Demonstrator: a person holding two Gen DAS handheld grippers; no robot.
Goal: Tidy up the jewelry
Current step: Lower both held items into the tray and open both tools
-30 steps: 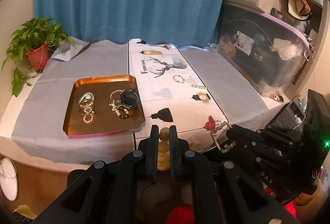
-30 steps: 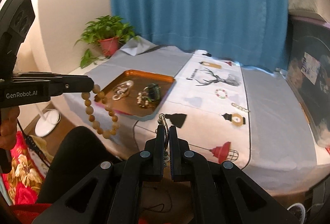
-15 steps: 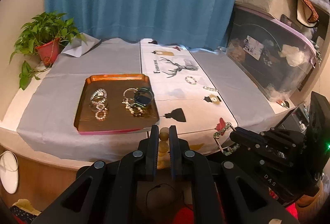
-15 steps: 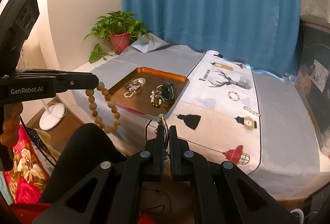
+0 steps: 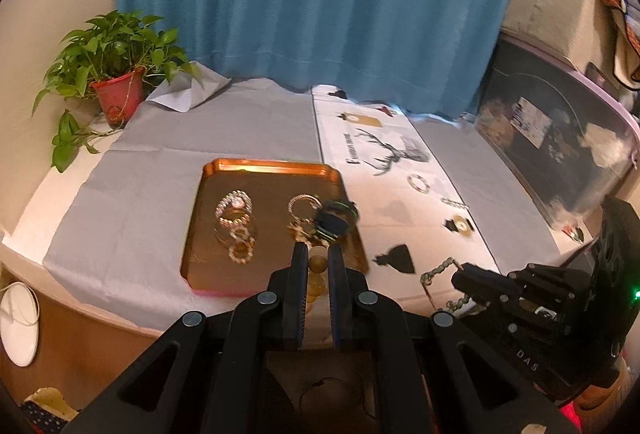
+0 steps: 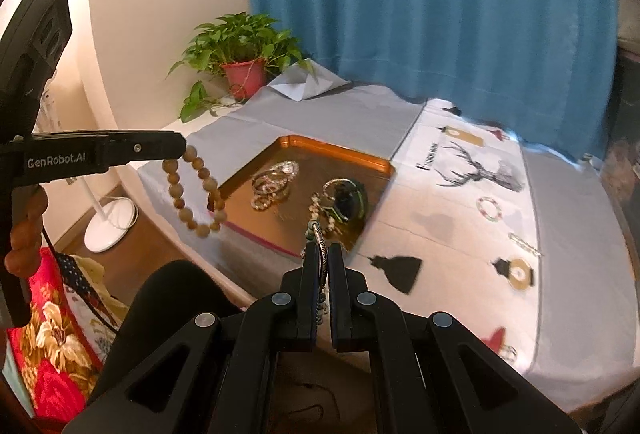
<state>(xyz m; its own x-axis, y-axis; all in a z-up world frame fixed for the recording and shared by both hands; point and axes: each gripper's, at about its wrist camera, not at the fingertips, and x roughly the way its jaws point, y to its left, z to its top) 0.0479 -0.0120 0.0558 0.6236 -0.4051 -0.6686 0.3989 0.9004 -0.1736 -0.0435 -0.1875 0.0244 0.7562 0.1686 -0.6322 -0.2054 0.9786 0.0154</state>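
Note:
My left gripper (image 5: pixel 318 252) is shut on a brown wooden bead bracelet (image 5: pixel 318 265), which hangs in a loop below its tip in the right wrist view (image 6: pixel 196 194). It is in the air in front of the table edge. My right gripper (image 6: pixel 324 250) is shut on a green beaded chain bracelet (image 6: pixel 316 234), also seen at its tip in the left wrist view (image 5: pixel 438 272). A copper tray (image 5: pixel 264 167) on the table holds several bracelets, rings and a dark bangle (image 5: pixel 334 220).
A potted plant (image 5: pixel 116 74) stands at the table's far left. A printed runner (image 5: pixel 384 170) with a small ring (image 5: pixel 419 183) and a short chain (image 5: pixel 454 202) lies right of the tray. A dark storage bin (image 5: pixel 560 154) sits at the right. Blue curtain behind.
Both grippers have moved left and nearer the tray, each still holding its bracelet. The tray now sits straight ahead of the left gripper.

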